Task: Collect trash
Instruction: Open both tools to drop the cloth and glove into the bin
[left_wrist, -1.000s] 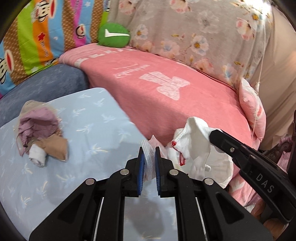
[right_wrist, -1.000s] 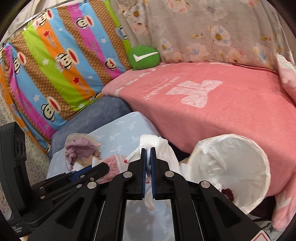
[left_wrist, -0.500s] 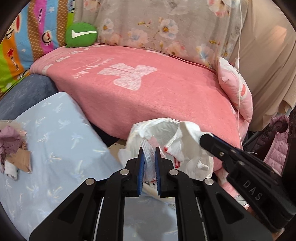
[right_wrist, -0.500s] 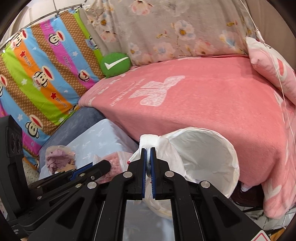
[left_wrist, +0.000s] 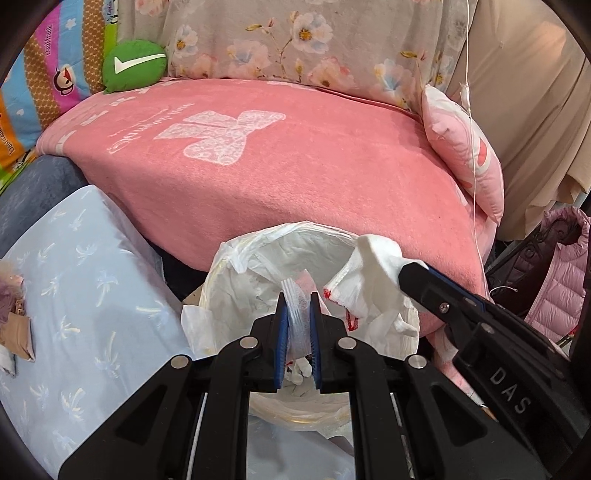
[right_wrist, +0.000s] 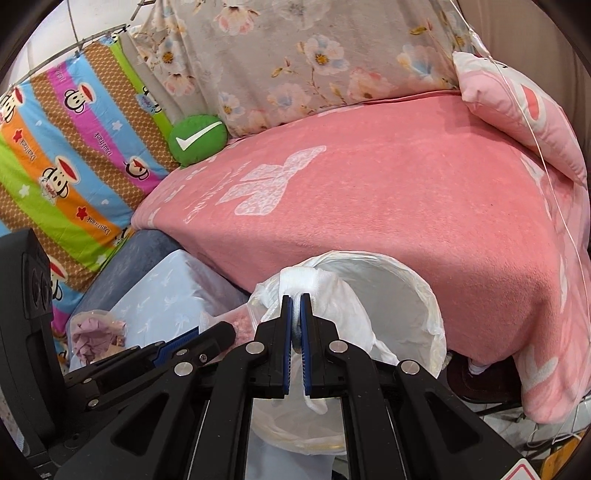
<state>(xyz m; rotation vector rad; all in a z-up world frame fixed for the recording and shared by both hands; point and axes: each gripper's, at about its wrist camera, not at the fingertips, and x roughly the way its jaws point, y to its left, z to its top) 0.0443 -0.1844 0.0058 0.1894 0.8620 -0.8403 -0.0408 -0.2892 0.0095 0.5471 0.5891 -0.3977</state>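
Two hand-held grippers hang over one white-lined trash bin (left_wrist: 236, 295) that stands just beside the pink blanket's (left_wrist: 295, 177) edge. The left hand-held gripper (left_wrist: 297, 310) is clamped on one clear plastic bag (left_wrist: 298, 314), which hangs over the bin's open mouth. The right hand-held gripper (right_wrist: 296, 314) is pinched tight on one crumpled white tissue (right_wrist: 314, 284) with red marks, at the bin's rim. One more heap of scraps (right_wrist: 92, 332) lies on the pale blue sheet (left_wrist: 85, 295), well apart to the left.

Pink blanket (left_wrist: 332, 177) — white motif; green cushion (left_wrist: 133, 65), perhaps checkmark-printed.
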